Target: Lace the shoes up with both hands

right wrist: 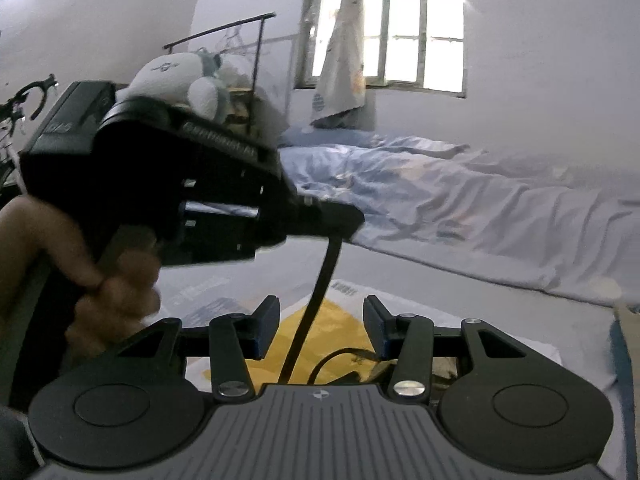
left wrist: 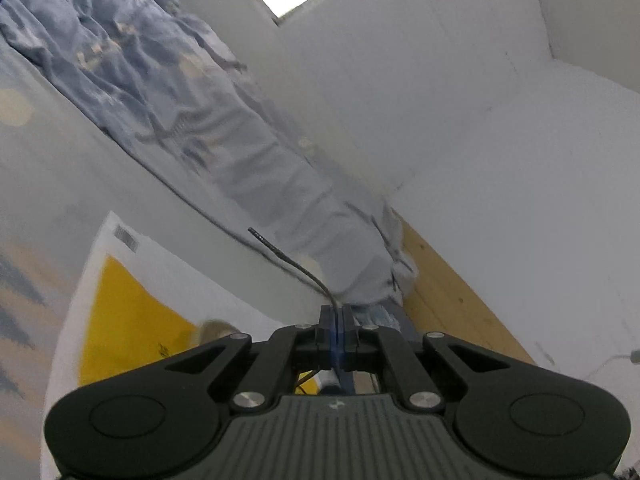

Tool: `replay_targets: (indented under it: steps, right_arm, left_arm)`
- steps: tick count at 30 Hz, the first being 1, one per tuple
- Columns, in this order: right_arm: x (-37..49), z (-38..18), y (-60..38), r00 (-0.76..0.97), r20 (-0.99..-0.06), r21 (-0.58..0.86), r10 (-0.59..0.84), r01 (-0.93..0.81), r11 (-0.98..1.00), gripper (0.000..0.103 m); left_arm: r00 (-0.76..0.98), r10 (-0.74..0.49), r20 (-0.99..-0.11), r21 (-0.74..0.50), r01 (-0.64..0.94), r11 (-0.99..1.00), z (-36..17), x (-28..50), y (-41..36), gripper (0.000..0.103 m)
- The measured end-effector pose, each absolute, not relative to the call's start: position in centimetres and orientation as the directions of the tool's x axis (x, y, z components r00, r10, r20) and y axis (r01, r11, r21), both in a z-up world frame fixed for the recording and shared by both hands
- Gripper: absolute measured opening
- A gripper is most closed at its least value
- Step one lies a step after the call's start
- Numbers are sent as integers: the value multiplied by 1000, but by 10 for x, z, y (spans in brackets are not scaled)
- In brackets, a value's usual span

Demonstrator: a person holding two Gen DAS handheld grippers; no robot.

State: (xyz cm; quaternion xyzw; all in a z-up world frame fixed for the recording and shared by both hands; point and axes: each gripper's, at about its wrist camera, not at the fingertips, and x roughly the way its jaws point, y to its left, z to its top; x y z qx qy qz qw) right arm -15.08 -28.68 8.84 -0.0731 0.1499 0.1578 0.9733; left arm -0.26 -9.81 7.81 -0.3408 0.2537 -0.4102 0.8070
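Note:
A black shoelace (left wrist: pixel 296 266) sticks out past the fingertips of my left gripper (left wrist: pixel 336 314), which is shut on it; the lace's stiff tip points up and left. In the right wrist view a hand (right wrist: pixel 112 284) holds the left gripper (right wrist: pixel 338 224) up at the left. The lace (right wrist: pixel 316 300) hangs taut from it, down between the fingers of my right gripper (right wrist: pixel 322 320). The right jaws stand open and their pads do not touch the lace. The shoe is mostly hidden under the right gripper; only a loop of lace (right wrist: pixel 334 358) shows there.
A white and yellow sheet (right wrist: pixel 344 320) lies on the pale bed surface under the grippers. A rumpled blue quilt (right wrist: pixel 440 200) lies beyond, with a plush toy (right wrist: pixel 180 76) and a window (right wrist: pixel 408 24) behind. A wooden board (left wrist: pixel 448 284) runs along the white wall.

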Motion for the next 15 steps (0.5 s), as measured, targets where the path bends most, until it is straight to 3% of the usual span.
replay_targets:
  steps: [3,10,15]
  right_arm:
    - [-151,91,-289,915,-306,-98,262,-304,948,31]
    - [-150,92,-290,930,-286,-105,231,-270,957,31]
    - [-149,93,-289,938,-277,-126,210,-252,959,13]
  left_arm:
    - [507,-852,-129,-761,500,413,75,-8,-102,0]
    - [498,-857,-130,-769,495,404,71,-5,-104,0]
    - [491,-861,-131,-779,486,396,70,-4,-104,0]
